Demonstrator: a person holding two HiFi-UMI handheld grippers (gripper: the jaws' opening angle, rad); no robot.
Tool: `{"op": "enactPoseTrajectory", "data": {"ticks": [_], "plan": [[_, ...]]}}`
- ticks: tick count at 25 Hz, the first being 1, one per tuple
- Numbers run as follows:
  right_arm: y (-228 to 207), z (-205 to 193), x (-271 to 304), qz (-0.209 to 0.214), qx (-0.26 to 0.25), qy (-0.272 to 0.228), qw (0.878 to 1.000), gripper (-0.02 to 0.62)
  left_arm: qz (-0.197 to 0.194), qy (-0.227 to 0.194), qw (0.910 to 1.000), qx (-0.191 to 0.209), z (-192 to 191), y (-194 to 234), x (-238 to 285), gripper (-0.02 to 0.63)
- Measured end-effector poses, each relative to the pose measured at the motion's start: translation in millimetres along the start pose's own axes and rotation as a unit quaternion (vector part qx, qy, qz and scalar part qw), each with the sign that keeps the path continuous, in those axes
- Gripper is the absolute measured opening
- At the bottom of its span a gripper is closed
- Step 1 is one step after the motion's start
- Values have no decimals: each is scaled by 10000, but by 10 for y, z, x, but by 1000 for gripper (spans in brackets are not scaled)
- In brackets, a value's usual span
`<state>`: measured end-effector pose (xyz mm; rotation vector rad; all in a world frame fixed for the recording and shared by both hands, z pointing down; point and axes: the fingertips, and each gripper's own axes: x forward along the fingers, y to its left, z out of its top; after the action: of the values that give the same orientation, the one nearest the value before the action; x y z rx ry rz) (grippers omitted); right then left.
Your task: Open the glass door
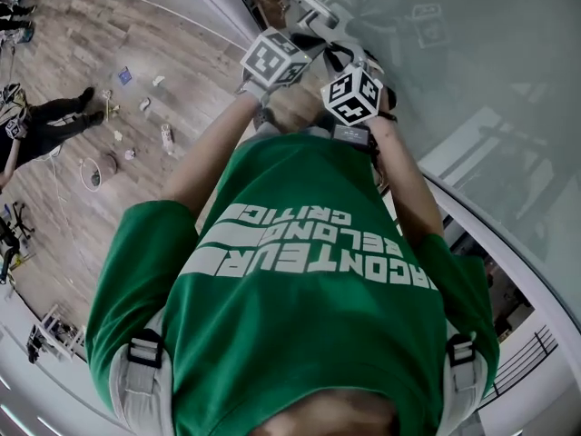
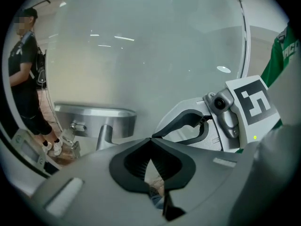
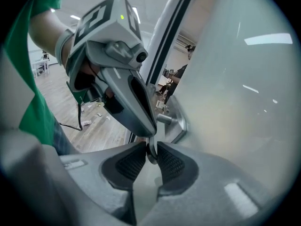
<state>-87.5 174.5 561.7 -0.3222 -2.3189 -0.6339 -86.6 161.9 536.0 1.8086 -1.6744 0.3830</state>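
The glass door (image 2: 155,55) is located directly in front of both tools, and its frosted pane fills most of the left and right gripper views. The metal door handle (image 2: 94,114) is mounted on the pane and is seen in the left gripper view as a horizontal lever on a short post, to the left of the jaws and apart from them. The left hand-held gripper (image 2: 151,140) is presented with its jaws narrow: the tips are brought together and nothing is held between the pads. The right hand-held gripper (image 3: 150,152) is also narrow, and a thin grey strip (image 3: 149,150) is pinched between its ribbed pads. It cannot be determined whether this strip belongs to the handle or to the tip of the other tool, which is lowered to the same spot from above. The handle plate (image 3: 181,121) and its round spindle are seen just behind the right jaws, beside the dark door frame (image 3: 164,46). In the head view, the two marker cubes, left (image 1: 275,59) and right (image 1: 352,95), are held close together at the door edge, above the green shirt (image 1: 300,307) of the operator. A wooden floor (image 1: 109,44), scattered with small items, is located to the left. A person in dark clothes (image 2: 23,69) is positioned at the far left of the left gripper view, well apart from the door.
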Motion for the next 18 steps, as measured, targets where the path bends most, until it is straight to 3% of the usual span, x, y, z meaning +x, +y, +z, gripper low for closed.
{"op": "enactPoseTrajectory", "data": {"ticks": [18], "plan": [[-462, -51, 114, -292, 456, -189, 9984, 58, 457, 118, 9988, 122, 303, 220, 304, 14]]}}
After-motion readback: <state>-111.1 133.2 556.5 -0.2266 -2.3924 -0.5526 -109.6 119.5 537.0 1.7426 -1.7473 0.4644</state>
